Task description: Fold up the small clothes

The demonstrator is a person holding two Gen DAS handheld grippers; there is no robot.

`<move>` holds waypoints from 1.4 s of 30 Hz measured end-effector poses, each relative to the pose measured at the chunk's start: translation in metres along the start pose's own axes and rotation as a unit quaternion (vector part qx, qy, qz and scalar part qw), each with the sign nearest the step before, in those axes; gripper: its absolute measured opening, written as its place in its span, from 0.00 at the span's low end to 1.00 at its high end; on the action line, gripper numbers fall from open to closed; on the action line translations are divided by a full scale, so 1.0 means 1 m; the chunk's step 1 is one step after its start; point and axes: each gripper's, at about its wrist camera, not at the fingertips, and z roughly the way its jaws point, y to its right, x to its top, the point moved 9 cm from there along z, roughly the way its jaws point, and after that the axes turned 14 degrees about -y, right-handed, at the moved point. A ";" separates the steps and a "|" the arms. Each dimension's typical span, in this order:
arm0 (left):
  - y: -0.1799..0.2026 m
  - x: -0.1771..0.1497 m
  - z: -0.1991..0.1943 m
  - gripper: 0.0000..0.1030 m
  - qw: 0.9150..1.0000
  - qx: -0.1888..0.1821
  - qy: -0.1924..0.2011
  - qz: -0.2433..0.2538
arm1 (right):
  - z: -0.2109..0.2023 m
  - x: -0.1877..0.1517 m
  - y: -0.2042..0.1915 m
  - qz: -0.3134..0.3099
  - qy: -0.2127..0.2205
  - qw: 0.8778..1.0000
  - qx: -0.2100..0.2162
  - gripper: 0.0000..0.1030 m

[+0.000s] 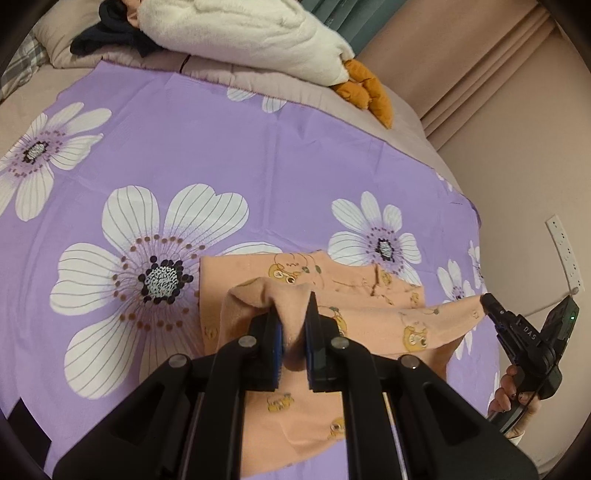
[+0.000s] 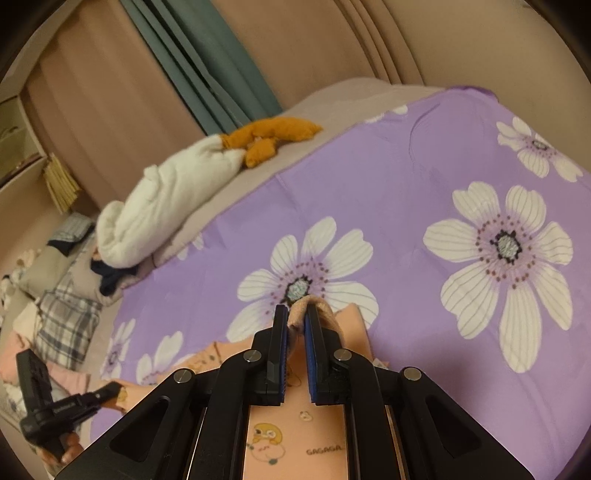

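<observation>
We see our left claw [image 1: 293, 325] clamped on a bunched fold of the peach garment [image 1: 369, 321], and our right claw [image 2: 295, 328] pinching another raised edge of it; both jaws stand narrow with cloth between the pads. The garment, printed with small cartoon figures, lies on the purple flowered sheet [image 1: 221, 147] at about 6 o'clock in each wrist view, partly lifted between the two claws.

In the left wrist view the right claw shows at 4 o'clock, held by a hand [image 1: 513, 395], gripping the garment's far corner. At 12 o'clock a white plush blanket [image 1: 240, 33] with orange plush pieces [image 1: 365, 92] lies across the head of the bed, with dark clothing [image 1: 107, 37] beside it at 11 o'clock. A teal curtain [image 2: 207, 62] hangs at 11 o'clock in the right wrist view.

The sheet's right edge runs down at 3 o'clock, near the wall. From 9 to 12 o'clock the sheet lies bare and flat.
</observation>
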 end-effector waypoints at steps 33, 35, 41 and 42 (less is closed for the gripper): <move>-0.027 0.037 0.046 0.22 1.000 0.008 0.005 0.005 | 0.070 0.019 0.034 0.035 -0.029 0.998 -0.047 0.10; -0.028 0.039 0.039 0.25 1.000 0.004 0.011 0.007 | 0.063 0.024 0.034 0.036 -0.014 0.998 -0.052 0.10; -0.038 0.044 0.018 0.40 0.999 0.009 0.044 -0.013 | 0.053 0.030 0.034 0.025 -0.004 0.997 -0.071 0.30; -0.040 0.042 0.016 0.40 0.999 0.004 0.040 -0.015 | 0.053 0.030 0.035 0.023 -0.005 0.997 -0.073 0.40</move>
